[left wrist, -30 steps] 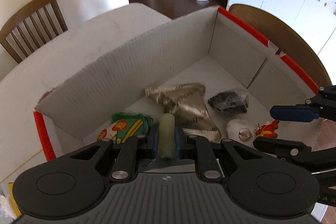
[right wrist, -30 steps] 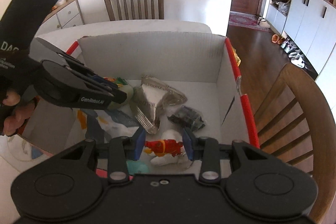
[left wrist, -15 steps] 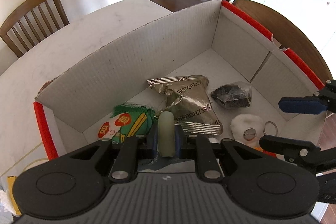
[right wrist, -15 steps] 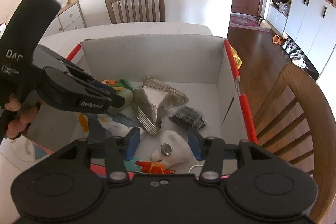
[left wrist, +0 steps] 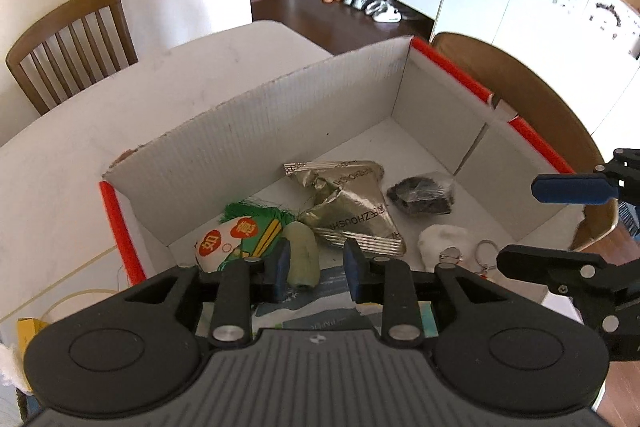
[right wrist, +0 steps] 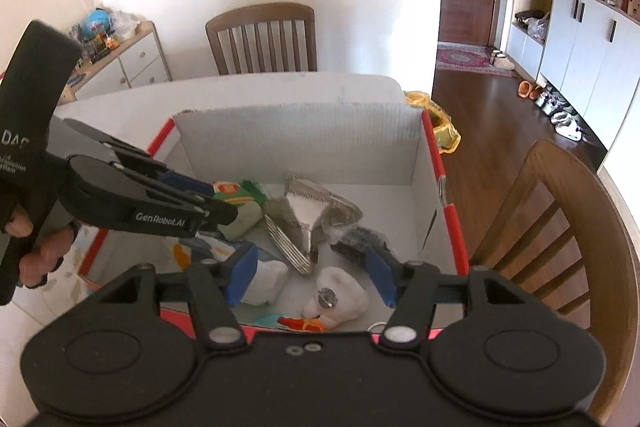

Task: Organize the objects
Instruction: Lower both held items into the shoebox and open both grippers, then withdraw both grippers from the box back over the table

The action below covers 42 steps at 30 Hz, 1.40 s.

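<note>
Since a second ago both pairs of jaws have been opening and both grippers have lifted a little above the white corrugated cardboard box with red edging (left wrist: pixel 280 123). From the left wrist view, my left gripper (left wrist: pixel 316 269) stands narrowly parted, and the pale green soft cylinder (left wrist: pixel 303 255) it was clamping now lies loose on the box floor just beside the left pad, next to the green tasselled fabric pouch (left wrist: pixel 236 235); the crumpled silver foil snack bag (left wrist: pixel 348 207), dark wrapped packet (left wrist: pixel 420 191) and white fuzzy keychain (left wrist: pixel 444 243) lie further right. From the right wrist view, my right gripper (right wrist: pixel 312 277) is fairly wide with nothing pressed between its pads; the small red and orange figure (right wrist: pixel 300 323) it carried lies at the near wall, touching the white keychain. I judge both drops done. Only a yellow bag beyond the box's far corner (right wrist: pixel 440 123) shows outside it; what else remains I cannot tell.
</note>
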Available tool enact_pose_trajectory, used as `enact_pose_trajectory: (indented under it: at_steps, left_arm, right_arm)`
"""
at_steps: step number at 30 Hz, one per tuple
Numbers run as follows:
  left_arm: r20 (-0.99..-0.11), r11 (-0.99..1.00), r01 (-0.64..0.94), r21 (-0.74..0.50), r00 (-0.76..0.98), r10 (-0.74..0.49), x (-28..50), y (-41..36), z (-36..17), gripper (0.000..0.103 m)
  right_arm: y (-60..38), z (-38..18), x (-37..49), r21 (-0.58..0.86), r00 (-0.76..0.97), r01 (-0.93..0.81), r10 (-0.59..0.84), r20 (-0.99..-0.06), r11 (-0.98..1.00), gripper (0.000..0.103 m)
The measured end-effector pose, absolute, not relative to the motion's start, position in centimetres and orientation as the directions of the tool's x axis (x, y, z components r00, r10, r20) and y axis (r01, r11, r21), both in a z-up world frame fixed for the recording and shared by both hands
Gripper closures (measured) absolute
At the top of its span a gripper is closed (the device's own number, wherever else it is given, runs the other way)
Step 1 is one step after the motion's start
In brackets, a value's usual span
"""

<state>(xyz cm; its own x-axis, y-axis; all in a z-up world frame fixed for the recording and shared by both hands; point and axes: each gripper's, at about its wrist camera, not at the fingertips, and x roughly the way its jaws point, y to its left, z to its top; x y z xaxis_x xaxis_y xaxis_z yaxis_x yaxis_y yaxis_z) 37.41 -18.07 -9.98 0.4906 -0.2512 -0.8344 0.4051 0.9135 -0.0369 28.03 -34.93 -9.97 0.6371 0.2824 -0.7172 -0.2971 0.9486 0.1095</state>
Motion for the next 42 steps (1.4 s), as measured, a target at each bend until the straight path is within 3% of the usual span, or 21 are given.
enact_pose_trajectory:
  at_steps: [5,7,9,10,17,27,37,42]
  left_arm:
    - [-0.812,0.918,0.391,-0.066,0.514,-0.277,36.1,-17.2,-8.6,0.073]
    - [-0.8,0.919,0.385,-0.078,0.525,-0.288,35.5,-16.8,-8.0,0.066]
    - [-0.782,0.921,0.38,-0.088,0.546,-0.3,34.8,-16.4,-7.3,0.045]
    - [-0.772,0.922,0.376,-0.087,0.559,-0.301,34.3,-16.2,-7.1,0.043]
    - [-0.723,0.928,0.353,-0.115,0.611,-0.322,32.2,-14.0,-4.7,0.033]
    - [-0.677,0.94,0.316,-0.126,0.665,-0.314,29.2,-10.0,-2.8,0.024]
    - [-0.66,0.956,0.263,-0.129,0.697,-0.28,27.2,-5.0,-2.0,0.018]
    - [-0.658,0.96,0.238,-0.145,0.702,-0.273,26.3,-2.1,-2.1,0.008]
  right_arm:
    - [-34.9,-8.8,27.3,0.12,0.652,-0.295,0.291,-0.7,0.948,0.042]
    - [-34.6,-8.4,27.0,0.118,0.658,-0.296,0.292,-0.694,0.948,0.042]
    - [-34.4,-8.0,26.7,0.122,0.662,-0.297,0.296,-0.688,0.947,0.042]
    - [-34.3,-7.8,26.6,0.124,0.664,-0.296,0.297,-0.686,0.947,0.042]
    - [-33.1,-6.2,25.3,0.146,0.689,-0.293,0.315,-0.653,0.945,0.025]
    - [-30.1,-4.9,24.2,0.178,0.707,-0.279,0.327,-0.627,0.944,0.011]
    - [-25.7,-4.6,23.7,0.209,0.697,-0.278,0.346,-0.627,0.938,0.006]
    - [-23.2,-4.5,23.6,0.213,0.688,-0.29,0.357,-0.632,0.933,0.006]
